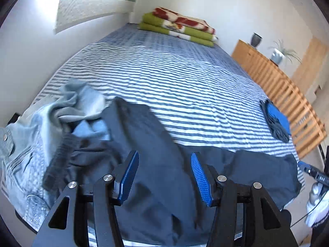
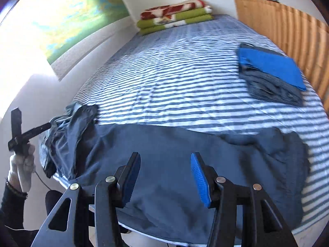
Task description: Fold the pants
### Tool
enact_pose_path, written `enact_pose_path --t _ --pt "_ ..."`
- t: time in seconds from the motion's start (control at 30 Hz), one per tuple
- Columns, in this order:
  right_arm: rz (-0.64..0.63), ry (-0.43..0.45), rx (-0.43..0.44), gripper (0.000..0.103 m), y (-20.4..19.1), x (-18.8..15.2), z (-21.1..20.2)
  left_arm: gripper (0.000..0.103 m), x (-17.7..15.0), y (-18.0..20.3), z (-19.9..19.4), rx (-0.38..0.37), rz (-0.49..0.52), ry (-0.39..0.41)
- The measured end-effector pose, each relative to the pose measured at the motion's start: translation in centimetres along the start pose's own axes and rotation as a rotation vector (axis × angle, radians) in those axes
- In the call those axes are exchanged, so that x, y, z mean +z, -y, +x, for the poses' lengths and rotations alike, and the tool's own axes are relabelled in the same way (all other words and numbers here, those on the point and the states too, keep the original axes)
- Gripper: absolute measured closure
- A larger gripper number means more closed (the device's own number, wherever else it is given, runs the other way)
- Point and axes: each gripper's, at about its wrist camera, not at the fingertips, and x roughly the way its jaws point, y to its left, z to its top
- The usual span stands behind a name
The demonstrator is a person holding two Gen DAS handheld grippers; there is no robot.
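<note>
One wide bed point(image 2: 185, 78) in a blue-and-white striped cover fills both views, running from the near edge back to the white wall. Along its right side stands a slatted wooden frame point(image 2: 292, 26), with a dark vase point(image 1: 256, 39) and a pale pot holding a thin plant point(image 1: 277, 55) on the wooden chest behind it. Dark navy pants point(image 2: 174, 154) lie spread across the near edge of the bed, wrinkled and unfolded, one end bunched into a heap at the left in the right wrist view. Beside that heap, in the left wrist view, lie a light-blue denim garment point(image 1: 22, 160) and a crumpled pale grey-blue cloth point(image 1: 82, 103), touching the pants. At the far end of the bed sits a stack of folded green, red and cream blankets point(image 1: 181, 27). Near the right edge rests a small folded pile, bright blue cloth on top of dark grey point(image 2: 271, 74), well apart from the pants. The left hand-held gripper point(image 1: 164, 177) hangs above the pants with its blue-padded fingers apart and nothing between them; it also shows at the left of the right wrist view, held in a white-gloved hand point(image 2: 22, 164). The right hand-held gripper point(image 2: 165, 177) likewise hovers over the pants, its fingers apart and empty.
</note>
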Motion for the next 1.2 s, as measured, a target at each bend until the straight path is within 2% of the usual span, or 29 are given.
enact_pose_path --t 0.13,0.3,0.4,0.53,0.6,0.67,0.7,0.8,0.83,0.87,0.9,0.97,1.1,1.2 --pt "-0.07 0.03 0.086 0.056 -8.1 1.9 5.1 0.046 -0.9 -6.9 -0.7 0.023 -0.088 -0.018" --pt "-0.058 -0.163 0.237 0.056 -16.6 4.8 15.5 0.046 -2.6 -12.2 0.1 0.017 -0.143 -0.051" --pt "-0.03 -0.258 0.24 0.056 -20.4 5.9 22.0 0.046 -3.4 -14.6 1.1 -0.004 -0.178 -0.068" --pt "0.059 -0.346 0.199 0.055 -21.6 7.3 28.6 0.046 -4.1 -16.1 1.9 -0.024 -0.153 -0.079" --pt "0.136 -0.411 0.213 0.055 -21.6 7.9 32.0 0.046 -4.3 -16.5 2.6 -0.043 -0.149 -0.081" --pt "0.224 -0.451 0.267 0.053 -21.3 8.4 34.7 0.046 -4.5 -17.0 2.6 -0.069 -0.16 -0.077" --pt "0.276 -0.467 0.312 0.047 -21.2 8.5 35.9 0.046 -4.6 -17.3 2.6 -0.081 -0.168 -0.075" --pt "0.409 -0.43 0.407 0.044 -20.9 9.6 37.6 0.046 -4.9 -17.6 2.2 -0.108 -0.169 -0.073" --pt "0.44 -0.426 0.435 0.046 -21.0 9.9 38.1 0.046 -5.1 -17.6 1.9 -0.113 -0.166 -0.072" --pt "0.444 -0.413 0.436 0.063 -21.2 10.2 38.2 0.047 -5.2 -17.6 1.8 -0.117 -0.165 -0.071" --pt "0.414 -0.404 0.414 0.076 -21.8 10.5 38.2 0.047 -5.5 -17.7 1.7 -0.119 -0.167 -0.07" --pt "0.299 -0.368 0.353 0.078 -23.6 11.4 36.8 0.048 -5.7 -18.0 1.1 -0.138 -0.181 -0.062" --pt "-0.086 -0.172 0.244 0.08 -29.3 12.4 29.4 0.048 -5.9 -18.9 0.2 -0.16 -0.221 -0.04" --pt "-0.39 -0.032 0.189 0.08 -34.4 11.0 23.5 0.048 -6.0 -19.3 -0.8 -0.168 -0.238 -0.018"
